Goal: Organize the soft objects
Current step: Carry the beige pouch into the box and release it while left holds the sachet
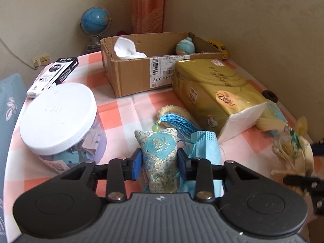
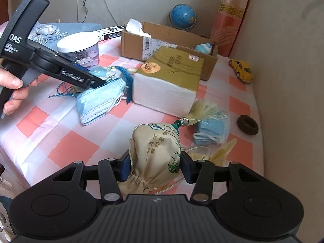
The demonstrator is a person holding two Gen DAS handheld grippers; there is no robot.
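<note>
My left gripper (image 1: 160,163) is shut on a blue brocade sachet (image 1: 160,158) with a blue tassel (image 1: 176,121), held just above a blue face mask (image 1: 204,147). From the right wrist view the left gripper (image 2: 99,80) sits over the mask pile (image 2: 99,103). My right gripper (image 2: 155,167) is shut on a cream sachet pouch (image 2: 158,149) with a green bead and yellow tassel (image 2: 204,111). The open cardboard box (image 1: 133,75) holds a white cloth (image 1: 125,48) and a blue-white plush (image 1: 185,46).
A gold tissue pack (image 1: 214,93) lies before the box. A white-lidded jar (image 1: 60,119) stands left. Another mask (image 2: 212,131), a dark ring (image 2: 248,124), a yellow toy car (image 2: 242,69), a globe (image 2: 183,17) and a black-white carton (image 1: 52,75) are around. Wall on the right.
</note>
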